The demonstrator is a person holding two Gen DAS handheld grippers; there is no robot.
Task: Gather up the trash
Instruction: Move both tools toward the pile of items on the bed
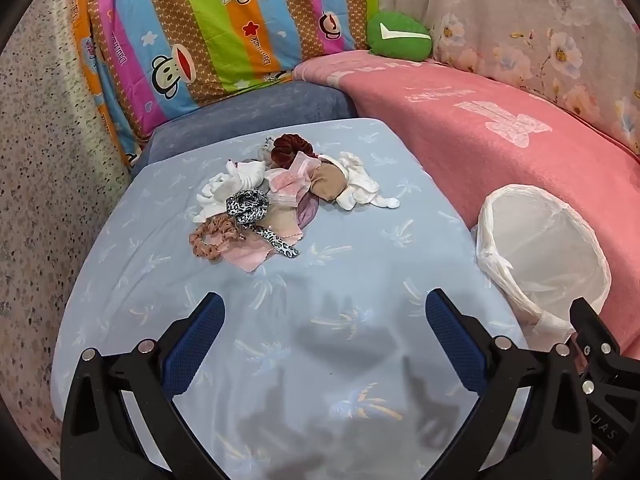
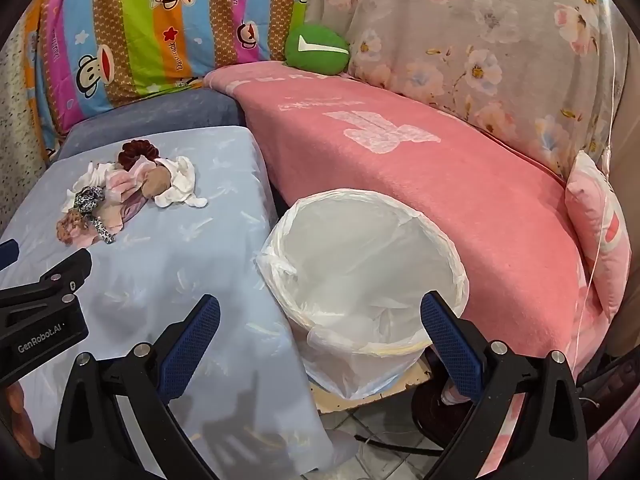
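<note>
fingers [image 1: 196, 344] of the left gripper [image 1: 324, 344] frame the near edge of the left wrist view, blue pads spread wide with nothing between them, hovering over a pale blue cloth [image 1: 360, 264] printed with palm trees. shadows of both tools fall on the cloth just ahead of the pads. the right gripper [image 2: 320, 344] is likewise wide apart and empty in its own view, poised above the near rim of a bin [image 2: 400, 216] lined with a white plastic bag; part of its black frame also shows at the right edge of the left wrist view, and the left tool's frame shows at the left edge of the right wrist view.

the bin stands just beside the right edge of the blue cloth, between it and a pink blanket [image 2: 460, 184]. nothing but the crumpled liner is seen inside it.

farther out, near the middle of the blue cloth, lies the trash pile [image 1: 280, 196]: white crumpled pieces, pink and beige scraps, a leopard-print scrunchie [image 1: 248, 204], a peach scrunchie [image 1: 210, 238] at the near left, and a dark red scrunchie [image 1: 290, 150] at the far edge. the items overlap and touch one another.

beyond the pile sits a blue-grey cushion [image 1: 248, 116], then a striped cartoon-monkey quilt [image 1: 208, 24], a green plush [image 1: 400, 36] on the blanket's far end, and floral fabric [image 2: 500, 40] at the right.
</note>
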